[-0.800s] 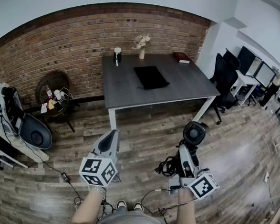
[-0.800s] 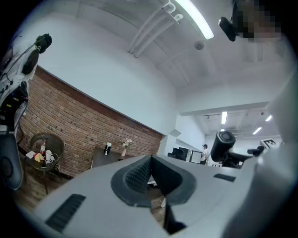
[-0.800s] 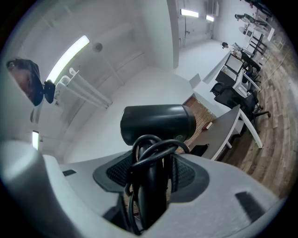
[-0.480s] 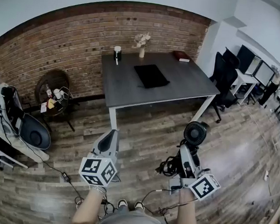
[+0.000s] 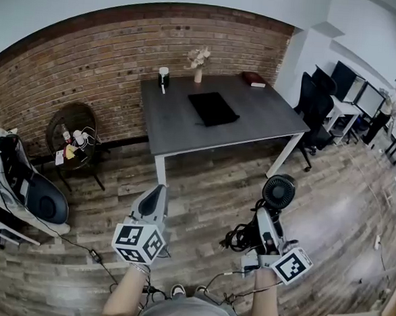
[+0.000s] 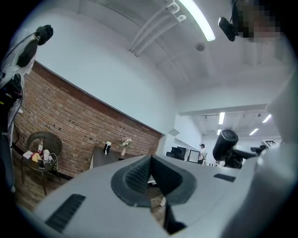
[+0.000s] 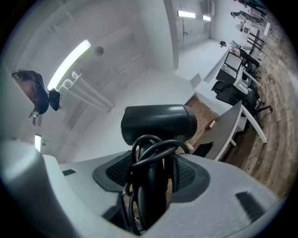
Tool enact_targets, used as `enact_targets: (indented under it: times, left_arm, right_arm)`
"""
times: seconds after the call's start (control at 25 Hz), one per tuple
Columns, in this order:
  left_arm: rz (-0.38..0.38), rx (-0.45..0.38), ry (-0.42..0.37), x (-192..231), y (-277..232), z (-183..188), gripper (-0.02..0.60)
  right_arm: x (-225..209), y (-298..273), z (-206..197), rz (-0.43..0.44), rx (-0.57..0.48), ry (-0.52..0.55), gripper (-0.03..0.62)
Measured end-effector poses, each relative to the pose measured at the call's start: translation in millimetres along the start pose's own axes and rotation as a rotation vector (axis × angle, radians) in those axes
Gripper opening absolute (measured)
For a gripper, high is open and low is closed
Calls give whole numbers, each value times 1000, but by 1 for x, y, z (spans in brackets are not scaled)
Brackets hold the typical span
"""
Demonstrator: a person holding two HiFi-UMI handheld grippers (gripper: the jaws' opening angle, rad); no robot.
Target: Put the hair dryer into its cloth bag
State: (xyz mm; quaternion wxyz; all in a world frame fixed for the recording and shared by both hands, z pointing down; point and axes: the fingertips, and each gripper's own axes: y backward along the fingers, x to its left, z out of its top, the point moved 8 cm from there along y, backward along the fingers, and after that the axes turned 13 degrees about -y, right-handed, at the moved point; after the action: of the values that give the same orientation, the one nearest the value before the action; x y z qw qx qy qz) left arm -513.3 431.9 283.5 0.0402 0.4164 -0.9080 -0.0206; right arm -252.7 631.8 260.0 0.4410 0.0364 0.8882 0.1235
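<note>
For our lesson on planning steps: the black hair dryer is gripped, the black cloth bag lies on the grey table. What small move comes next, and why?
Probably step toward the dark grey table: the right tool grips the black hair dryer by its handle, but the flat black cloth bag lies well out of reach there.

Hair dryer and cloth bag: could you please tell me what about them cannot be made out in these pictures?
- Hair dryer handle: head view, hidden by the right hand-held gripper; right gripper view, wrapped by the coiled cord and cut off at the bottom edge.
- Cord's plug: lost in the coil in both views.
- Cloth bag opening: head view, too small on the table; right gripper view, mostly behind a jaw.
</note>
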Motion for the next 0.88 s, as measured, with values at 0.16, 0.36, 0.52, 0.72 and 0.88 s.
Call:
enact_targets:
  times: [0.16,0.36,0.52,0.72,0.88]
  left_arm:
    - [-14,8,2,12,-8,-3,5]
    - [-33,13,7,21,-26,-7,6]
    - [-53,15,12,25,-46,-14,5]
    - [-52,4,13,29,-80,-20,6]
    - [-30,13,2,28,-114,-22,5]
  right_arm:
    - [-8,-2,-1,-23,-14,-8,236]
    - [-18,-11,4,-55,-31,3,236]
    - [-31,-24,11,-67,-40,3,236]
    - [-55,-55,31,-58,-35,5,236]
    - [-77,-84,55,-46,-20,20,236]
